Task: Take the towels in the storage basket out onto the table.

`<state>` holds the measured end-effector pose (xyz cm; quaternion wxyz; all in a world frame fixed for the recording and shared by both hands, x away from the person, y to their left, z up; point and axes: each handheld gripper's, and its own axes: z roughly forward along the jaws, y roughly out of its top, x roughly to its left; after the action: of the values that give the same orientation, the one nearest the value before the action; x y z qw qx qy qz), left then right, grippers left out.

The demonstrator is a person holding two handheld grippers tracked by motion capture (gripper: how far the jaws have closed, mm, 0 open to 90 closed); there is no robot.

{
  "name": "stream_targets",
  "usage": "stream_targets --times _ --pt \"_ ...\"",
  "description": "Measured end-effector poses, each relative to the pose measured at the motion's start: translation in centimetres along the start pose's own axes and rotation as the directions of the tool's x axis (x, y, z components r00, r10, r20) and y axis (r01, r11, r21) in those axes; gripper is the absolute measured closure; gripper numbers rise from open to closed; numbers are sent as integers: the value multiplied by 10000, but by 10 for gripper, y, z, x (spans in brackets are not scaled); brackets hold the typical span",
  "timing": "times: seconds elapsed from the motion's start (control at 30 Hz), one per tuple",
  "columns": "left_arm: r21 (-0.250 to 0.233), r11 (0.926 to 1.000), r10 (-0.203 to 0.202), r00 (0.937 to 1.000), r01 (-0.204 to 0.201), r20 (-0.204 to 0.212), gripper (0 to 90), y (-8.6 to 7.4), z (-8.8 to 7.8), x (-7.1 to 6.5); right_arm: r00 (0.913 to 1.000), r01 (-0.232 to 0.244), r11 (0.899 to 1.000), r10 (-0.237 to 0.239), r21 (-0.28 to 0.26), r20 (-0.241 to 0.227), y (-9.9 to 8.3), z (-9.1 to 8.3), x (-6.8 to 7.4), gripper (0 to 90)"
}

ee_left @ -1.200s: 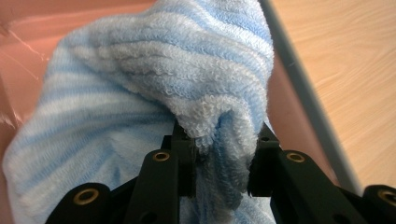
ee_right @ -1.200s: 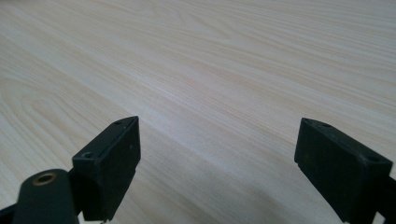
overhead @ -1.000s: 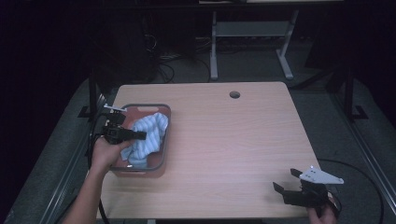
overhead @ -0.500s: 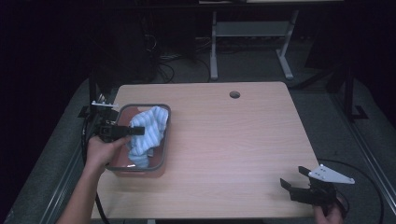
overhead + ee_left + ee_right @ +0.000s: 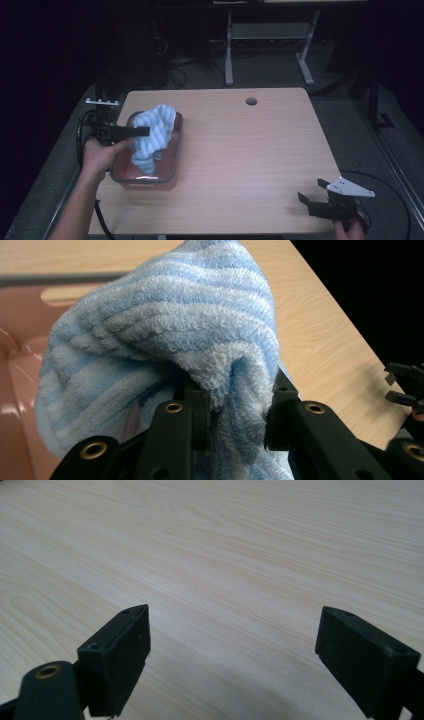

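One blue striped towel [image 5: 152,135] is pinched by a bunched fold in the left gripper [image 5: 235,410], hung partly above the pink tray [image 5: 120,177] at the table [image 5: 250,150] left side, likely for removal. Right gripper [image 5: 312,202] is parked wide apart, empty, near the front right corner.

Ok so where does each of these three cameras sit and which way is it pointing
High view: above the person's side, facing forward and down on the table; forearm, hands and both grippers show.
Left gripper view: on the left gripper, looking along jaws clamped on the blue towel above the pink tub.
Right gripper view: on the right gripper, low, facing bare tabletop between open jaws.
Shared: high and left gripper views both show towel, tub and right gripper.
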<state>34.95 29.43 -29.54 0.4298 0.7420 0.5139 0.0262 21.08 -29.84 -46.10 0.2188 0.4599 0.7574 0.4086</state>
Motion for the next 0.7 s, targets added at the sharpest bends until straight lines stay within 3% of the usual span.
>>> stream_targets --times 0.43,0.7 --pt "-183 9990 401 9992 -400 52 707 24 -14 -27 10000 -68 10000 68 2 4 -1 0 0 137" --pt "-335 9951 945 9951 -935 300 707 44 -14 -52 10000 -68 10000 68 -28 37 -1 -1 -3 138"
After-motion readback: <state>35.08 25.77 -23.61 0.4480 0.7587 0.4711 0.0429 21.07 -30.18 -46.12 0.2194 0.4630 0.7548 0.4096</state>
